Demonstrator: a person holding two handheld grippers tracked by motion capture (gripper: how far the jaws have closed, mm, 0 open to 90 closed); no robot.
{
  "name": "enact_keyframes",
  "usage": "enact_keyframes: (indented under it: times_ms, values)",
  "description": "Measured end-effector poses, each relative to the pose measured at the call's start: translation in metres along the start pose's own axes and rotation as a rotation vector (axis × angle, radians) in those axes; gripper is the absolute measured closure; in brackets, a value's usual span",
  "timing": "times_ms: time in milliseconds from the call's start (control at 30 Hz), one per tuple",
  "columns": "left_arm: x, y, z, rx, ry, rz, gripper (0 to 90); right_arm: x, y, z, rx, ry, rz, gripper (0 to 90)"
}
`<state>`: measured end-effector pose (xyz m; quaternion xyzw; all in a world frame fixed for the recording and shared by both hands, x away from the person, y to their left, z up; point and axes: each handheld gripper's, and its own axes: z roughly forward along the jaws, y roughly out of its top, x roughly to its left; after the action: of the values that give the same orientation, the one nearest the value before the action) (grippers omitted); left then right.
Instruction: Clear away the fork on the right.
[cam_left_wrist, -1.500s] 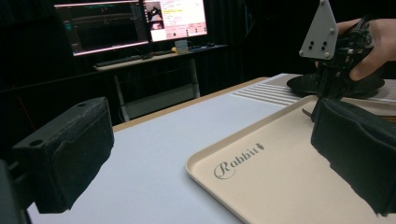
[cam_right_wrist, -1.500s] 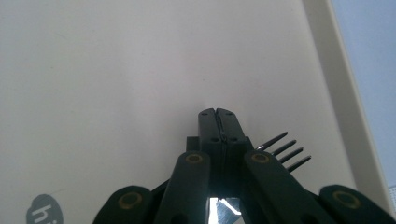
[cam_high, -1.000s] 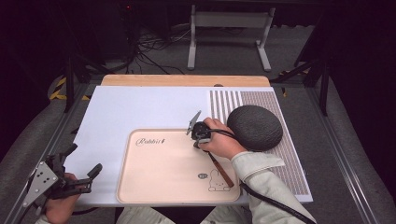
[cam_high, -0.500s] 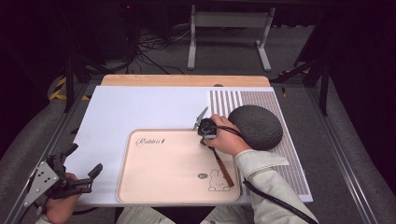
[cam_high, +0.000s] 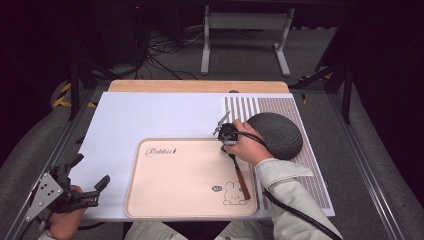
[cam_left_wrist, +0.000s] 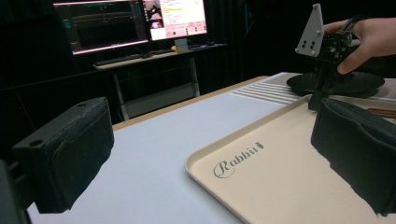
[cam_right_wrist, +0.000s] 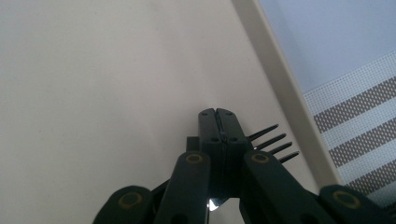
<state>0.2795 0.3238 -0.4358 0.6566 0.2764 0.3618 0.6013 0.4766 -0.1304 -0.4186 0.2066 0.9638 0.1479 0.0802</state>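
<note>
Dark studio floor and cables are seen beyond a white surface (cam_high: 150, 115) in the high view, where a beige tray (cam_high: 170, 190) lies at lower centre and a dark round mat (cam_high: 277, 134) at right of centre. Near the tray's upper right corner the right claw (cam_high: 230, 142) is held, clamped on a wooden-handled fork (cam_high: 242, 180) whose long axis runs down and slightly right toward the printed rabbit. The left claw (cam_high: 85, 182) is kept at the lower left, well apart from the fork, so the right hand is judged the nearer.

From the left gripper view, that claw's pads (cam_left_wrist: 70, 149) are shown standing wide with nothing between them; the right claw (cam_left_wrist: 320, 95) is seen at upper right over the tray's (cam_left_wrist: 280, 168) far edge.

From the right gripper view, the right claw (cam_right_wrist: 218, 116) is shown fully closed, the fork's tines (cam_right_wrist: 273, 142) jutting rightward beside it toward the tray rim (cam_right_wrist: 280, 79).
</note>
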Motion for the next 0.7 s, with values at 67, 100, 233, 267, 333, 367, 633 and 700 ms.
enact_keyframes:
  times_ms: [67,100,233,267,333,367,633,700]
  values:
    - [0.000,0.000,0.000,0.000,0.000,0.000,0.1,-0.001,-0.001,0.000,0.002,0.000,0.007,90.0]
    - [0.000,0.000,0.000,0.001,0.001,-0.001,0.0,-0.002,-0.002,0.000,0.002,-0.002,0.010,90.0]
    - [0.000,0.000,0.000,0.001,0.001,0.000,0.1,-0.006,-0.006,-0.002,0.011,-0.010,0.028,90.0]
    - [0.000,0.000,0.000,0.000,0.001,0.000,0.1,-0.006,-0.007,-0.002,0.010,-0.011,0.030,90.0]
    - [0.000,0.000,0.000,0.000,0.001,0.000,0.0,-0.008,-0.008,-0.002,0.014,-0.015,0.036,90.0]
    - [0.000,0.000,0.000,0.001,0.001,0.000,0.0,-0.009,-0.009,-0.003,0.015,-0.016,0.038,90.0]
    - [0.000,0.000,0.000,0.001,0.001,0.001,0.0,-0.015,-0.015,-0.005,0.024,-0.027,0.078,90.0]
    - [0.000,0.000,0.000,0.002,0.002,0.001,0.1,-0.017,-0.017,-0.005,0.023,-0.029,0.076,90.0]
